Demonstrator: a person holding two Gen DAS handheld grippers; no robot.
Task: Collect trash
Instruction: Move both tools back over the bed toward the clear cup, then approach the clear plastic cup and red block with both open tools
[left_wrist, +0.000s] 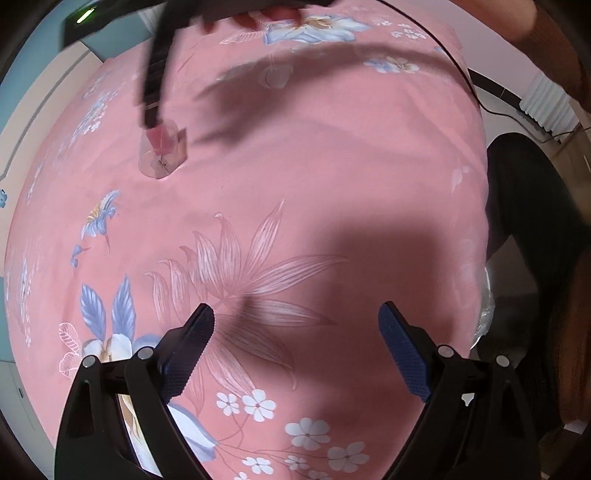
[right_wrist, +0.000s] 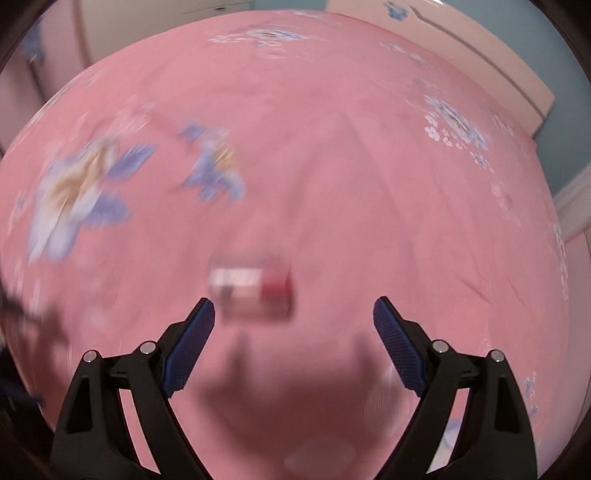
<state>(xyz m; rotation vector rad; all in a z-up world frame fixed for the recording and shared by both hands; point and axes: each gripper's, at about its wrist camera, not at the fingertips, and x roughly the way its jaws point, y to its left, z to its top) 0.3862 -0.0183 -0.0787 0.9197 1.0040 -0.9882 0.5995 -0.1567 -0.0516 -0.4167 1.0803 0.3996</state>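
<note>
A small clear plastic packet with a red part (left_wrist: 162, 151) lies on the pink flowered bedsheet (left_wrist: 332, 184). It shows blurred in the right wrist view (right_wrist: 255, 291), just ahead of my right gripper (right_wrist: 293, 310). That gripper is open, and the packet sits a little left of centre between its tips. From the left wrist view, one black finger (left_wrist: 151, 85) of the right gripper reaches down to the packet's top edge; I cannot tell whether it touches. My left gripper (left_wrist: 295, 314) hangs open over bare sheet, well short of the packet, with nothing between its fingers.
The bed's edge curves down the right side, with a dark shape (left_wrist: 524, 221) and a black cable (left_wrist: 476, 92) beyond it. A hand (left_wrist: 266, 14) shows at the top. A pale headboard (right_wrist: 480, 55) borders the far side. The right wrist view is motion-blurred.
</note>
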